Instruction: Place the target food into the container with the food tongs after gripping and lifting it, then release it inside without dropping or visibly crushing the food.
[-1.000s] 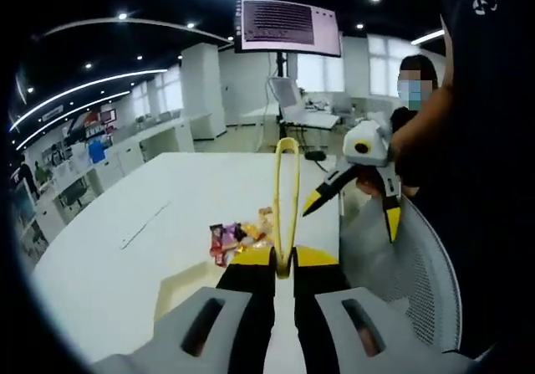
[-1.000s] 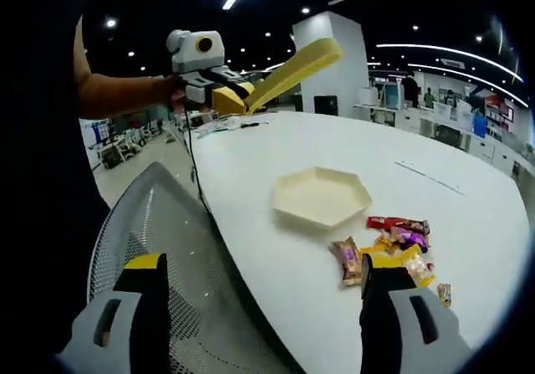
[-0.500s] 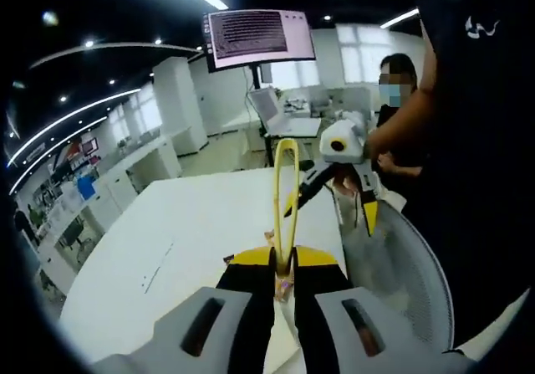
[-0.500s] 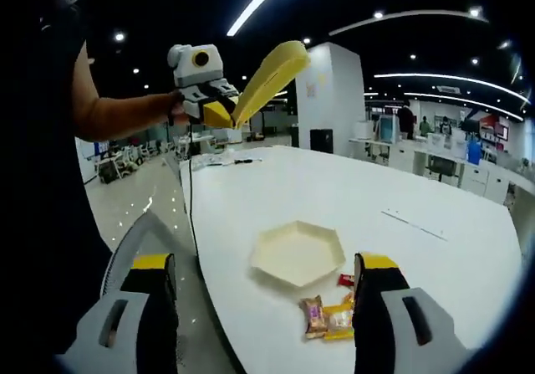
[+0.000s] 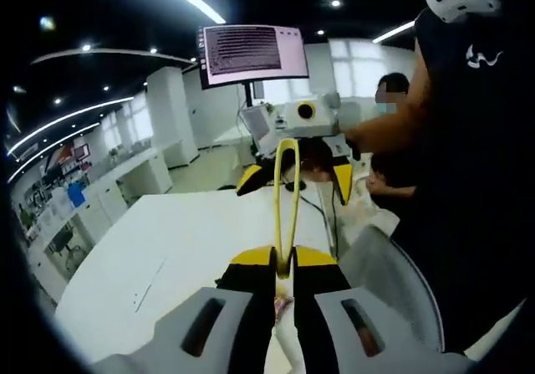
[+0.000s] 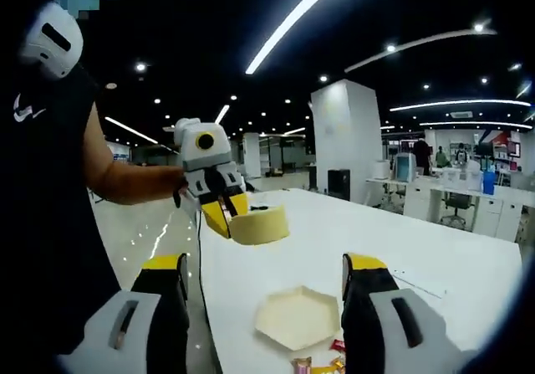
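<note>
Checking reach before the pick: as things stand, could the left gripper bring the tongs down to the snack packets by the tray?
Probably yes. The left gripper holds the yellow tongs raised above the white table, with open air down to the hexagonal tray and snack packets.

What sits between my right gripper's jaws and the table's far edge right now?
In the right gripper view, the hexagonal tray lies on the white table between the open jaws, snack packets just before it; beyond it the tabletop is bare.

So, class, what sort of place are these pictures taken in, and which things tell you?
Most likely an open-plan office: rows of desks, a monitor on a stand, and long ceiling strip lights over a large white table.
</note>
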The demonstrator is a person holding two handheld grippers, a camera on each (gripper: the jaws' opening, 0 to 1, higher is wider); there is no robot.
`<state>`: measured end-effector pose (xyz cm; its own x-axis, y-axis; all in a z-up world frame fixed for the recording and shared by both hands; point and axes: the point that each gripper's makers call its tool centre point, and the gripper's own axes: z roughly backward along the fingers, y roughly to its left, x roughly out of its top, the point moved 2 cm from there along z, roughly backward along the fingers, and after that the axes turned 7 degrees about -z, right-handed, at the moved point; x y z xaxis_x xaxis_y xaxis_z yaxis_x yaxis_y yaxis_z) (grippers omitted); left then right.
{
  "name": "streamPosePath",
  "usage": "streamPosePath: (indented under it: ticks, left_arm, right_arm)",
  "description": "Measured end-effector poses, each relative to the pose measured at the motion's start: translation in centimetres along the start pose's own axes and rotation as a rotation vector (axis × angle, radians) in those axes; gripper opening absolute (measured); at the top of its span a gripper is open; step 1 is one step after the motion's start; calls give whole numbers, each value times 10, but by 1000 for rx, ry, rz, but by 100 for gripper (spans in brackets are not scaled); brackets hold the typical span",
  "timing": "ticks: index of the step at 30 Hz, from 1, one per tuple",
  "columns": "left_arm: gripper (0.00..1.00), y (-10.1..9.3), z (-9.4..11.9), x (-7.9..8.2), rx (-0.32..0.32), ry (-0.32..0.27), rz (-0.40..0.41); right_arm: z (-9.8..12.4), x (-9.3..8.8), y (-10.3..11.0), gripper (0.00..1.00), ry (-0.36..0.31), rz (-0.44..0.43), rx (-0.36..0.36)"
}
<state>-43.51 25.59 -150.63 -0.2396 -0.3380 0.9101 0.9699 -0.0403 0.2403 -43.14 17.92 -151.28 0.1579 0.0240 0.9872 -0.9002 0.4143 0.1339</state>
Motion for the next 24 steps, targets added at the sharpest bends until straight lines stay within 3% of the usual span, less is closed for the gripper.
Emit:
streamPosePath:
  ticks: [3, 10, 24]
  left_arm:
    - [1, 1, -2, 8, -10, -25, 14]
    - [1, 3, -14, 6, -30, -25, 47]
    - [1, -1, -24, -1, -79, -26, 68]
  right_arm:
    - [-6, 4, 2, 72, -4, 3, 17]
    - [-19, 8, 9, 63, -9, -1, 70]
    - [-20, 11, 19, 34, -29, -39, 136]
